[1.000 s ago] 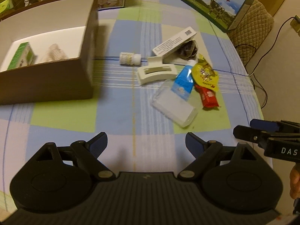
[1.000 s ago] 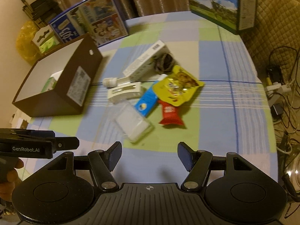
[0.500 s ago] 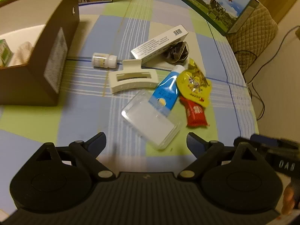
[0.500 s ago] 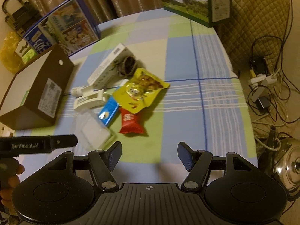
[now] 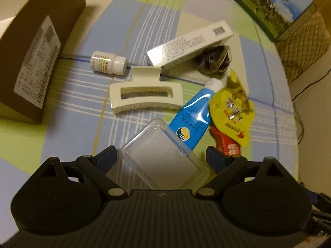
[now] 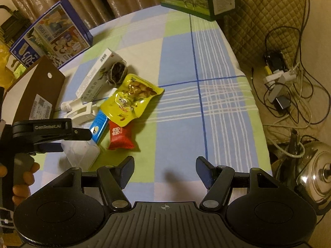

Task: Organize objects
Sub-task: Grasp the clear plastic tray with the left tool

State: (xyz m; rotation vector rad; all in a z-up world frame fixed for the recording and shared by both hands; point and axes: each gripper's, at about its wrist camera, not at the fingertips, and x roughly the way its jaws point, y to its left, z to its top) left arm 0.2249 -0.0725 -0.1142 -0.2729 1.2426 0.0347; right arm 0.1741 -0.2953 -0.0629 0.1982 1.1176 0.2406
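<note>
The left tool [image 5: 160,157] is hovering spread wide around the clear plastic case [image 5: 163,158], touching nothing, while the right tool [image 6: 164,170] is hanging open over bare tabletop [image 6: 219,66]. The blue tube [image 5: 193,119] is overlapping the case's far corner, so closing now risks dragging it along. Beyond, the cream hair claw [image 5: 144,92], pill bottle [image 5: 108,63] and brown box [image 5: 35,62] are waiting.
</note>
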